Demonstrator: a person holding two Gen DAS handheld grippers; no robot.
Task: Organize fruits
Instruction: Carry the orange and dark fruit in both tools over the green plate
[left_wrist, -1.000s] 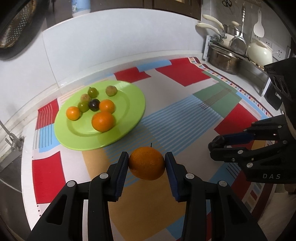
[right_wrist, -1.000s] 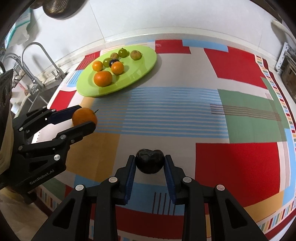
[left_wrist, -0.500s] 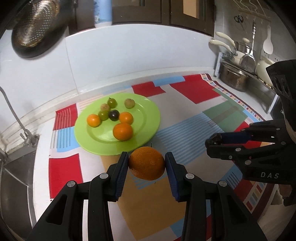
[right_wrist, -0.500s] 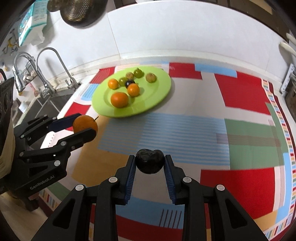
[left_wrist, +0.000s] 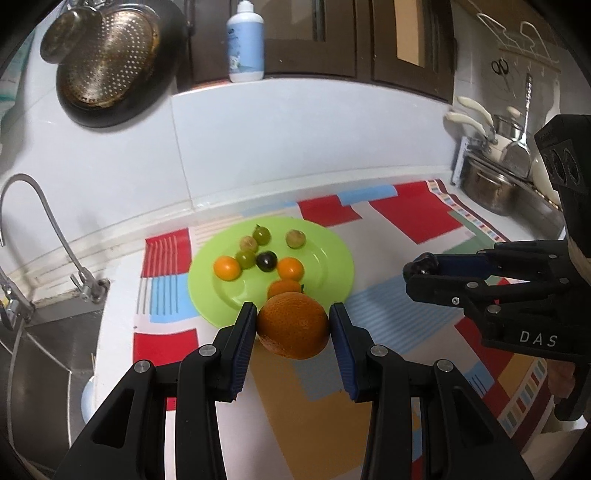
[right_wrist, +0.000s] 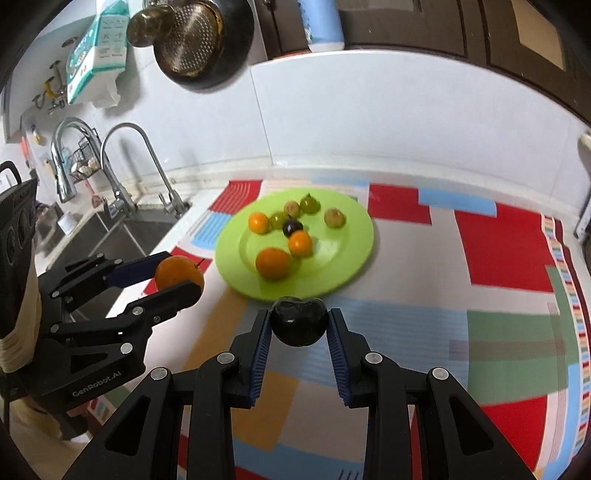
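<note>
My left gripper is shut on an orange and holds it above the counter, just in front of the green plate. It also shows in the right wrist view. My right gripper is shut on a dark plum, held in the air in front of the plate. The plate holds several small fruits: oranges, green ones and one dark one.
A colourful patchwork mat covers the counter. A sink with taps lies to the left. Pots and utensils stand at the right. A pan and strainer hang on the white wall.
Both grippers have risen and pulled back with their fruits held; the plate now looks smaller and farther, and more wall and sink show.
</note>
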